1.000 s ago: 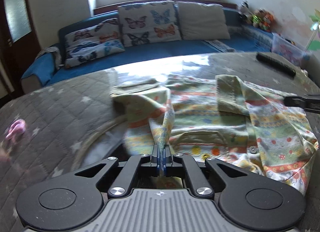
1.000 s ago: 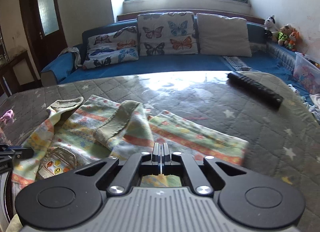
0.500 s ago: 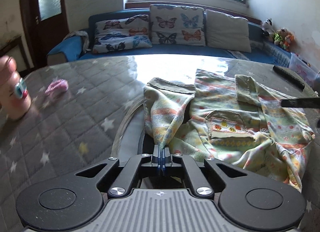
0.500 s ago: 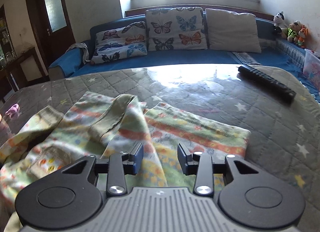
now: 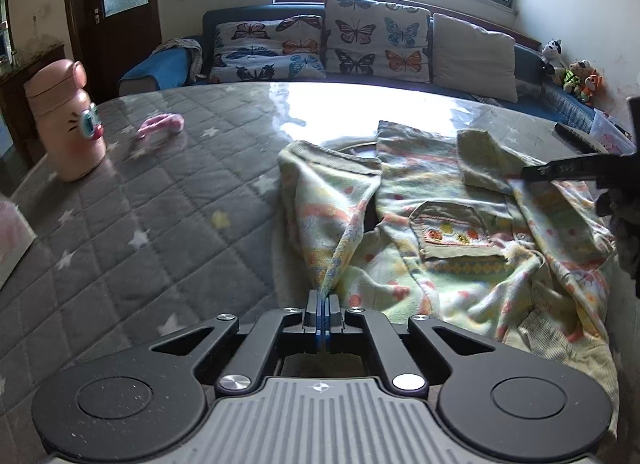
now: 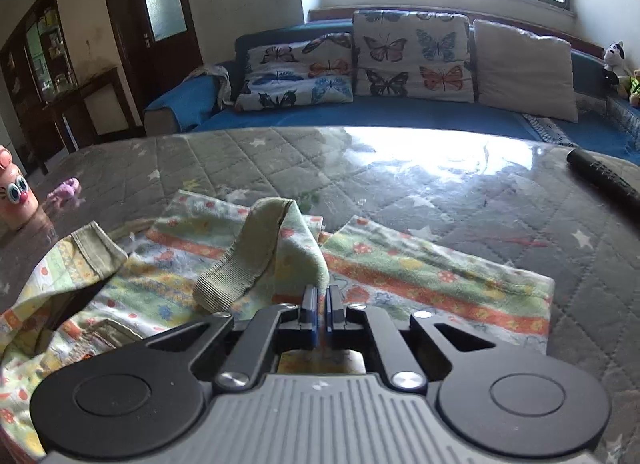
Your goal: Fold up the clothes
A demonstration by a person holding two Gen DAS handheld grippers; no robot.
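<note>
Since a second ago left gripper [image 5: 322,296] has dragged its pinch of cloth leftward: pink bottle [image 5: 66,119] and pink scrap [image 5: 162,124] now sit in the left wrist view. Right gripper [image 6: 319,296] opened mid-second and has snapped shut again, this time on a fold.

Jaws: left closed on a raised ridge of the shirt [image 5: 460,232], sleeve side, cloth pulled taut up into the pads. Right closed on the fabric just below the ribbed collar [image 6: 240,264], which stands up in a loop ahead of the pads.

Shirt lies rumpled on the near right part of the table [image 5: 160,232]; chest pocket faces up, one sleeve spreads flat to the right in the right wrist view. Its near hem hangs close to the near table edge.

Open room: wide bare quilted surface to the left and far side of the shirt. Bottle stands near the far left edge, well apart from the cloth. Remote [image 6: 604,179] lies at the far right, apart from the sleeve.

Surface: grey quilted cover with stars under a glossy clear sheet, strong window glare at the far side. Beyond it, blue sofa [image 6: 400,111] with butterfly cushions [image 6: 412,51], window above, dark door on the left.
</note>
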